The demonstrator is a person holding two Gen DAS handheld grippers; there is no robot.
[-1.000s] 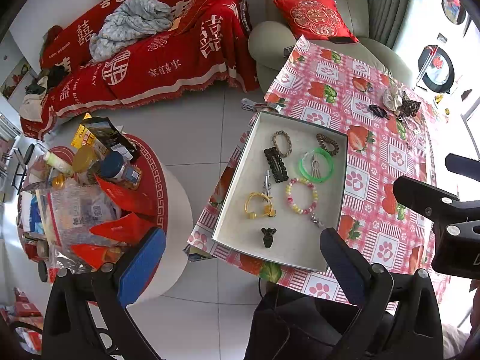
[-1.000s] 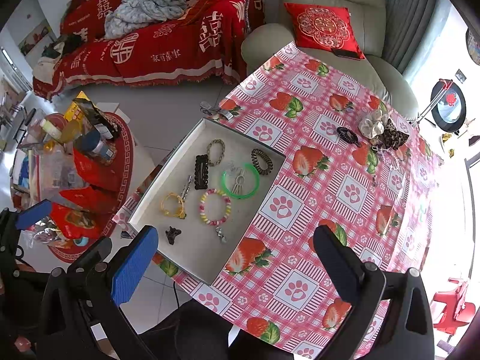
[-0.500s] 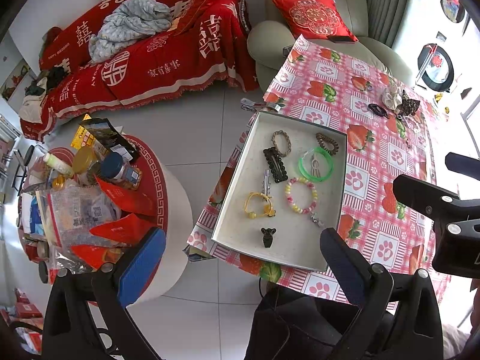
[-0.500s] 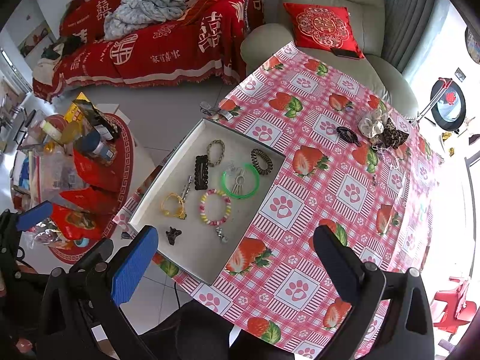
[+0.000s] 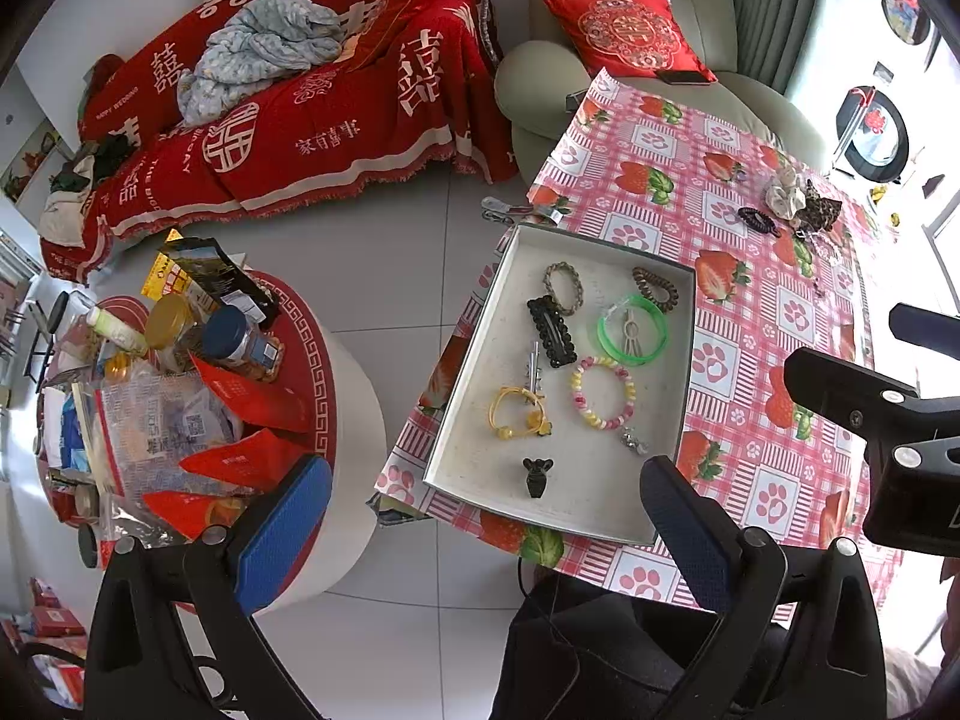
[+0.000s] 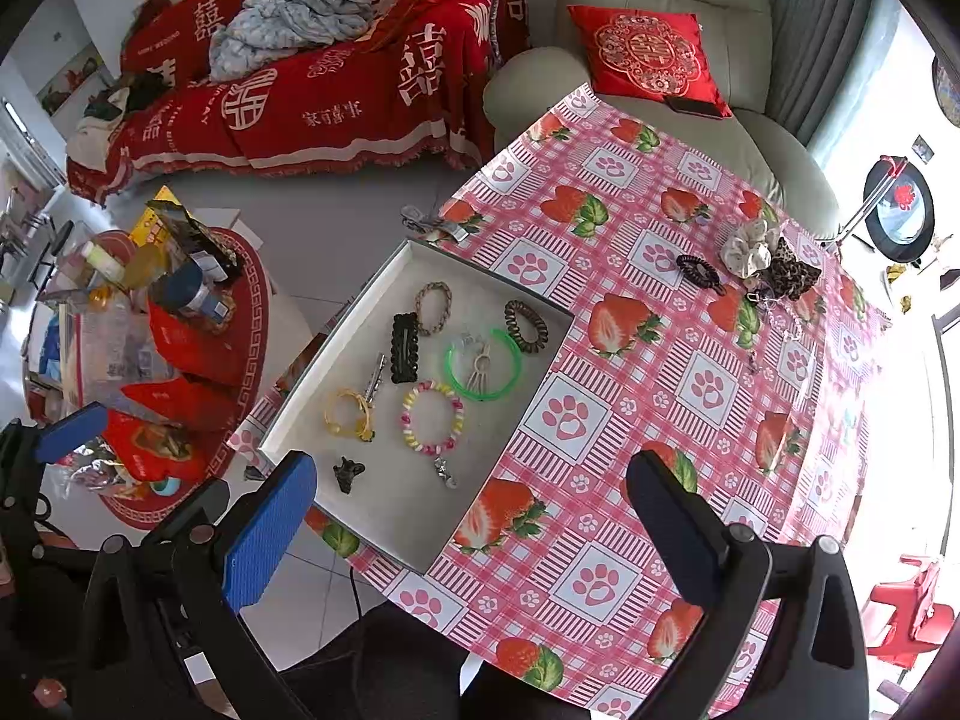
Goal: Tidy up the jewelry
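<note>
Both grippers hang high above the table, jaws wide apart and empty: the left gripper [image 5: 486, 528] over the table's near edge, the right gripper [image 6: 474, 528] beside it. Below lies a shallow white tray [image 6: 384, 516] on the strawberry cloth [image 6: 630, 420]. In it, nearest, a small dark clip [image 6: 348, 473]; then a yellow band [image 6: 348, 414] and a beaded bracelet [image 6: 433, 419]; farther, a black hair clip [image 6: 404, 348], a green bangle [image 6: 483, 363], a braided band [image 6: 433, 307] and a brown coil tie [image 6: 525, 325]. Far across the cloth sit 2 scrunchies [image 6: 768, 261].
</note>
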